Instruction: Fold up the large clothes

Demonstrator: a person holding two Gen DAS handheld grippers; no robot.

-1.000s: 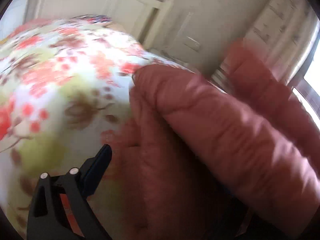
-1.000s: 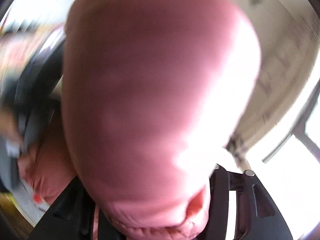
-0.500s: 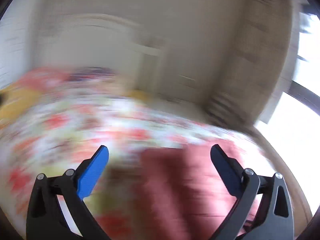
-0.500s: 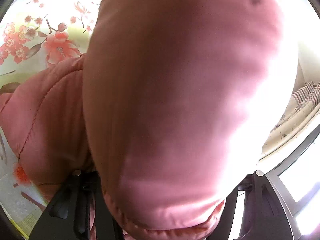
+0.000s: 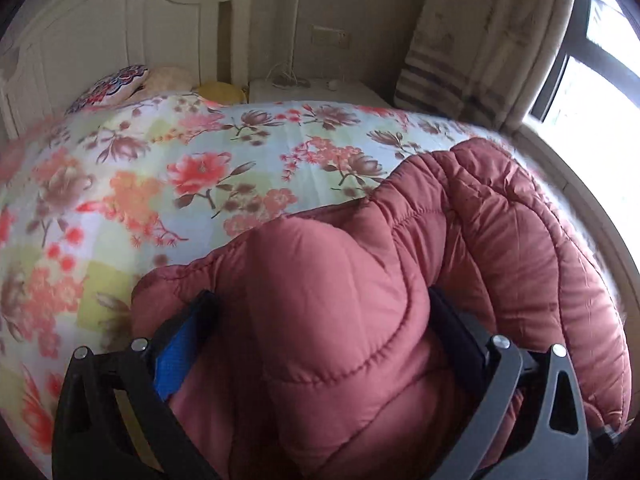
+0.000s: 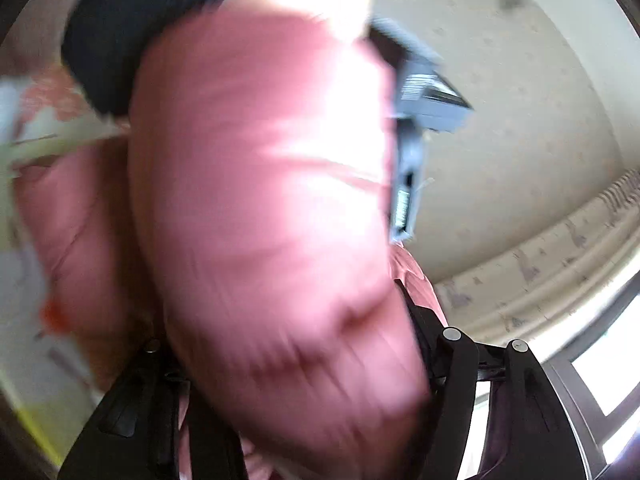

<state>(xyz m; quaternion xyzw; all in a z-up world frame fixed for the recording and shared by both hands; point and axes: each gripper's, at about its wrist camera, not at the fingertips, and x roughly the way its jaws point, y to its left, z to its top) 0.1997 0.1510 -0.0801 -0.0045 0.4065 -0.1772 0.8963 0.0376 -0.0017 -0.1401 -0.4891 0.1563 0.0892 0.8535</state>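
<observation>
A puffy pink quilted jacket [image 5: 472,240] lies bunched on the flowered bedspread [image 5: 160,184]. In the left wrist view my left gripper [image 5: 320,312] has its fingers spread wide with a thick fold of the jacket between them; the blue pad [image 5: 176,352] touches the fabric on the left. In the right wrist view my right gripper [image 6: 296,364] is shut on a bulging fold of the jacket [image 6: 264,208] that fills most of the frame. A grey and black device [image 6: 416,92] shows blurred beyond the fold.
A white headboard [image 5: 100,32] and pillows [image 5: 116,86] are at the far end of the bed. A white nightstand [image 5: 320,90] stands by the wall. Striped curtains [image 5: 480,48] and a bright window [image 5: 592,80] are at the right.
My left gripper let go of the jacket, swung up with jaws open, and has come down around a fold of the jacket. The right gripper keeps its hold and has moved; its view is blurred.
</observation>
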